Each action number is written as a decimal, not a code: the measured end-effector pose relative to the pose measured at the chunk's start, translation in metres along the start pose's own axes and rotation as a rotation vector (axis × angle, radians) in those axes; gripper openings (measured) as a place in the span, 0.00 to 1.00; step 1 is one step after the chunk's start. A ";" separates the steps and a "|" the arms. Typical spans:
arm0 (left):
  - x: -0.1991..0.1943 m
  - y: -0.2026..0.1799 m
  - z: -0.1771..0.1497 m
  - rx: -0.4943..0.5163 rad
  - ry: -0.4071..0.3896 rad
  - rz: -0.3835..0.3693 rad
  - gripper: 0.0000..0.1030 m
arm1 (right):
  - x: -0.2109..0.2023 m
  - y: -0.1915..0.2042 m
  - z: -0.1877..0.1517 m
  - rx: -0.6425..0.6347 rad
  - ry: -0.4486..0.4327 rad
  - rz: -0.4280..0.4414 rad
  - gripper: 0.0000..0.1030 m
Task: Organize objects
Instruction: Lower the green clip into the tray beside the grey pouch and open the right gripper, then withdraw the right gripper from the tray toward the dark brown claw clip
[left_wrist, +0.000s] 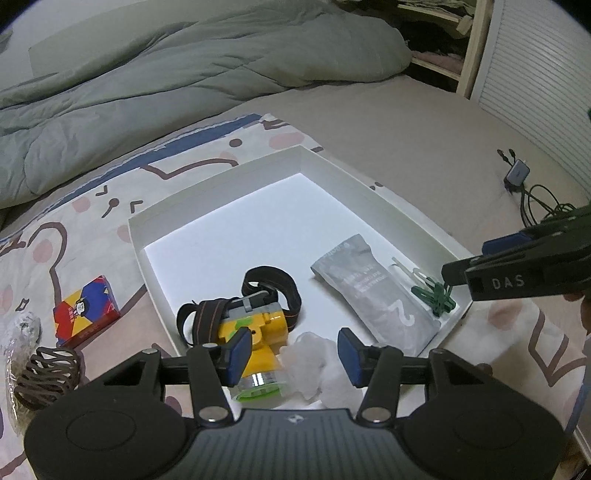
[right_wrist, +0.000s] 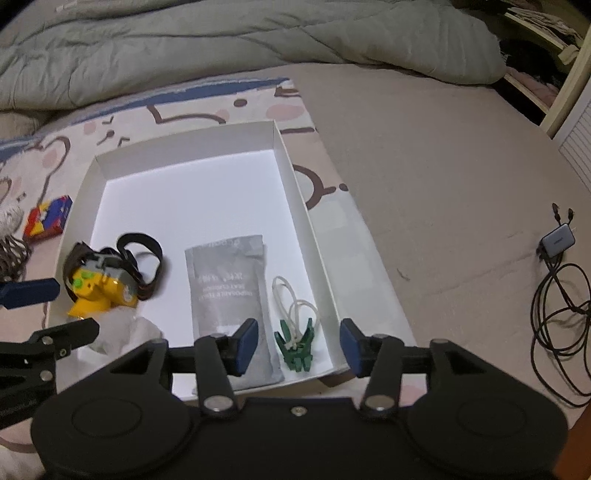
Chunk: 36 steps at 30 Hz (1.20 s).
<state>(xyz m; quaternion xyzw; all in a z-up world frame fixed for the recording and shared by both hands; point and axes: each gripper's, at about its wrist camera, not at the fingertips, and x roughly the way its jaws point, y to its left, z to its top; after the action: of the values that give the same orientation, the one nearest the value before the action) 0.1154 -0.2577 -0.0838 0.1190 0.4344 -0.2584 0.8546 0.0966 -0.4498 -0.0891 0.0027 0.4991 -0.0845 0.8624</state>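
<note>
Both grippers, left (left_wrist: 293, 356) and right (right_wrist: 297, 345), hang with their jaws wide apart and hold nothing, above the near edge of the white box (right_wrist: 184, 142).
Inside the box lie a yellow headlamp (left_wrist: 255, 325) with its dark strap, a crumpled clear bag (left_wrist: 314, 363) touching it, a grey pouch (right_wrist: 229, 291) and green clips (right_wrist: 297, 349); a colourful card box (left_wrist: 86, 310) lies outside on the patterned sheet (left_wrist: 192, 155).

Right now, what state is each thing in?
Left tongs: open, empty.
Right tongs: open, empty.
White box: lidless, partly filled.
Yellow headlamp: in box, strap loose.
Grey pouch: flat in box.
Green clips: in box corner.
Card pack: outside box, closed.
</note>
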 end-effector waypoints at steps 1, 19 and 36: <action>-0.001 0.001 0.000 -0.003 -0.001 0.001 0.51 | -0.001 0.000 0.000 0.004 -0.004 0.003 0.52; -0.013 0.033 0.002 -0.097 -0.037 0.104 0.97 | -0.015 -0.005 -0.005 0.034 -0.075 0.000 0.82; -0.021 0.051 0.001 -0.202 -0.038 0.116 1.00 | -0.025 -0.005 -0.006 0.047 -0.133 -0.002 1.00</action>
<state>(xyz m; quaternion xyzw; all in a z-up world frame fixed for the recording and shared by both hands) 0.1337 -0.2082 -0.0679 0.0523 0.4343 -0.1655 0.8839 0.0781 -0.4502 -0.0703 0.0168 0.4386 -0.0969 0.8933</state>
